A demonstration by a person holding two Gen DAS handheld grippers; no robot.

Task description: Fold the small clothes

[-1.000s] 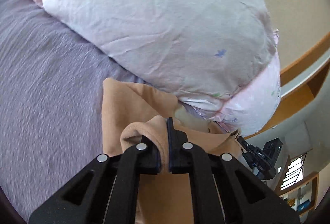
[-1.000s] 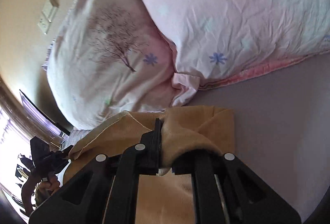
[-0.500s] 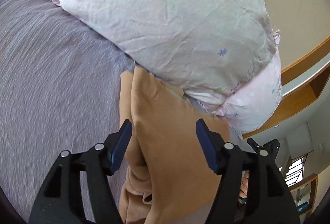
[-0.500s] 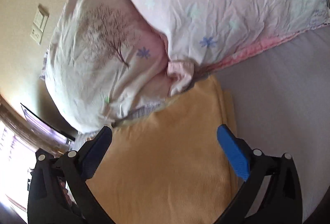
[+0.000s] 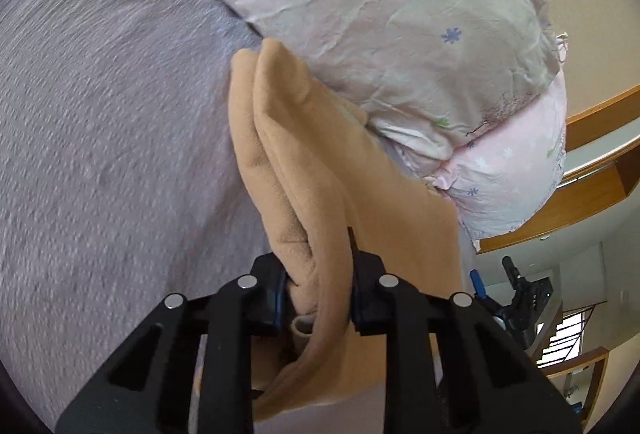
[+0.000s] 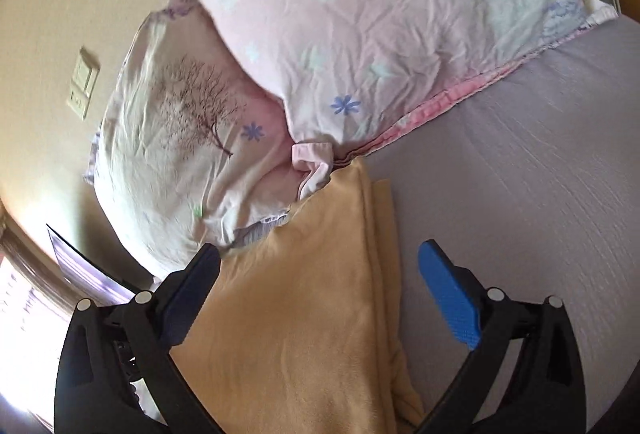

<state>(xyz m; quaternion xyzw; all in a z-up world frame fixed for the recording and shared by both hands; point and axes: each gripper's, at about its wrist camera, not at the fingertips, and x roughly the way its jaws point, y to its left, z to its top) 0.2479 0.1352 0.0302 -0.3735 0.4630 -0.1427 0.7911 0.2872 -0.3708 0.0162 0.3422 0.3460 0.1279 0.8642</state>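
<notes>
A tan fleece garment [image 5: 320, 174] lies folded in layers on the grey-purple bed sheet [image 5: 100, 114], its far end against the pillows. My left gripper [image 5: 320, 274] is shut on the garment's near folded edge, with fabric bunched between the fingers. In the right wrist view the same garment [image 6: 304, 294] lies flat under my right gripper [image 6: 320, 274], which is open wide and holds nothing; its blue pad [image 6: 448, 294] is over the sheet beside the garment's edge.
Two pale pink floral pillows [image 5: 400, 14] [image 6: 360, 34] are stacked at the head of the bed, touching the garment's far end. A wooden shelf [image 5: 580, 194] and a wall switch [image 6: 82, 82] are beyond. The sheet [image 6: 540, 154] stretches beside the garment.
Both grippers let go of the garment and it dropped flat half a second ago. Since then my left gripper has shut again on the near folded edge. The right gripper stays open.
</notes>
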